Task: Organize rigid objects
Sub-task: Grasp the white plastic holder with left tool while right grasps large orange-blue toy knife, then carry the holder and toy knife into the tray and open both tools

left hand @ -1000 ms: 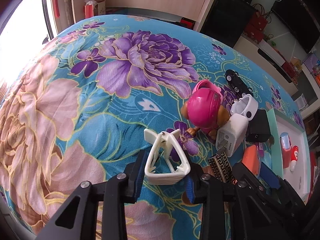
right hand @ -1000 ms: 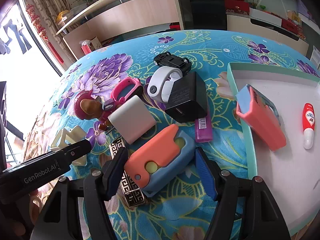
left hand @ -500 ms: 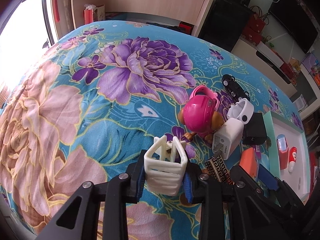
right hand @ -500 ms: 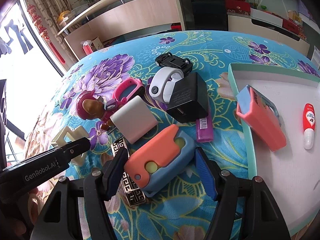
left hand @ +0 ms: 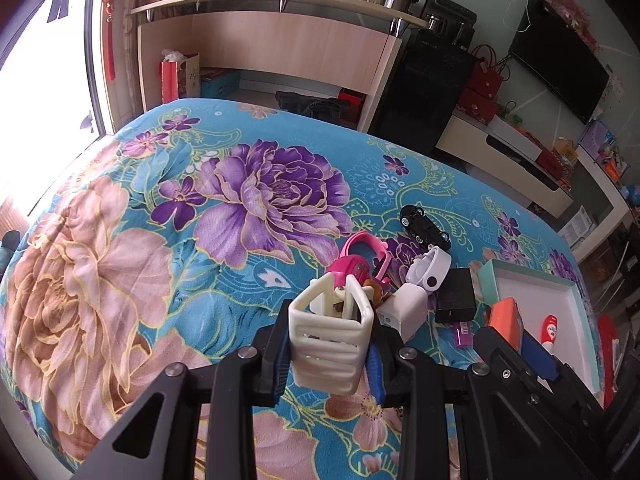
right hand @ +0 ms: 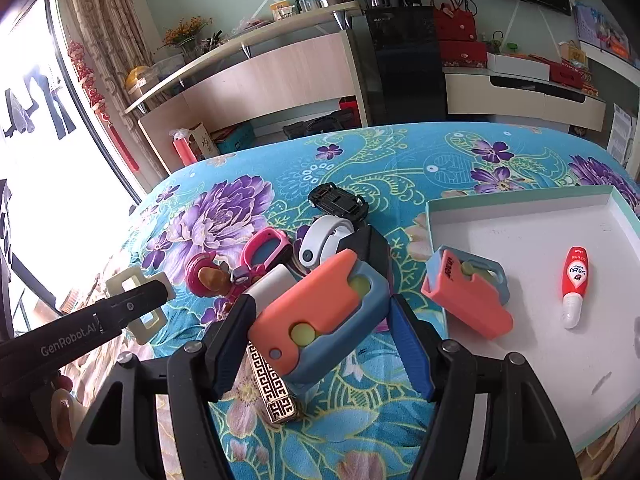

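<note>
**Both grippers loaded over the flowery blanket**

Left wrist view: our left gripper (left hand: pixel 330 354) is clamped on the cream plastic clip (left hand: pixel 331 340), held clear of the blanket (left hand: pixel 120 264). Past the fingertips sit the pink toy figure (left hand: pixel 354 268) and white charger (left hand: pixel 402 310).

Right wrist view: our right gripper (right hand: pixel 320 344) squeezes the orange-and-blue block (right hand: pixel 320 312) between its blue pads. The tray (right hand: pixel 520 204) is right of the fingers, holding a matching block (right hand: pixel 466 294)

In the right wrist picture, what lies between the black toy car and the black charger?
A white wristband lies between the black toy car and the black charger, shown in the right wrist view.
</note>
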A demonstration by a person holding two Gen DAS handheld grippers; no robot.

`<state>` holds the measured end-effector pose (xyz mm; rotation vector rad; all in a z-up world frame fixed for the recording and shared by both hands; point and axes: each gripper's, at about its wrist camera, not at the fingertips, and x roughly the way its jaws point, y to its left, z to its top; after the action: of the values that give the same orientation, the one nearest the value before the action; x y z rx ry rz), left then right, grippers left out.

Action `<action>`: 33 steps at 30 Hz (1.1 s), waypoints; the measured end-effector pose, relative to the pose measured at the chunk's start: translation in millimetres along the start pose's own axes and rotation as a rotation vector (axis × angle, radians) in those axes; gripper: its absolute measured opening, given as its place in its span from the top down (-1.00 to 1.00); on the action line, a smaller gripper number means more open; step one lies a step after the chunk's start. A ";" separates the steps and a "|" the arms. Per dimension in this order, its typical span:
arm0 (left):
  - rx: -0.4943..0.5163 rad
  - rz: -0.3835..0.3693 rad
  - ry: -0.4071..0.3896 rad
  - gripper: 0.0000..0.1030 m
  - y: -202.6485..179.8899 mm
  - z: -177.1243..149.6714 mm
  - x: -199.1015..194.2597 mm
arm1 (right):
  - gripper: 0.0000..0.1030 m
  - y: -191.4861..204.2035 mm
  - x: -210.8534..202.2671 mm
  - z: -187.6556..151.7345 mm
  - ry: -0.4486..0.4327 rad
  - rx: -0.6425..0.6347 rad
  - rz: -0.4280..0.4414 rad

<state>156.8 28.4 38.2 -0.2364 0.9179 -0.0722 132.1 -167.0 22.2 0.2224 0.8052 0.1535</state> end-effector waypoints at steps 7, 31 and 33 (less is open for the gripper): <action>0.038 -0.040 -0.002 0.35 -20.7 -1.5 -2.8 | -0.34 -20.3 -17.0 7.6 -0.048 0.034 -0.040; 0.400 -0.285 0.091 0.35 -208.3 -55.8 16.3 | -0.34 -183.3 -70.1 1.5 -0.109 0.319 -0.390; 0.415 -0.284 0.110 0.35 -216.0 -61.9 22.7 | -0.34 -192.9 -74.0 -0.5 -0.113 0.337 -0.418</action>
<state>129.8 -195.8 34.8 0.0255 0.9517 -0.5369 91.0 -369.5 24.2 0.3709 0.7459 -0.3886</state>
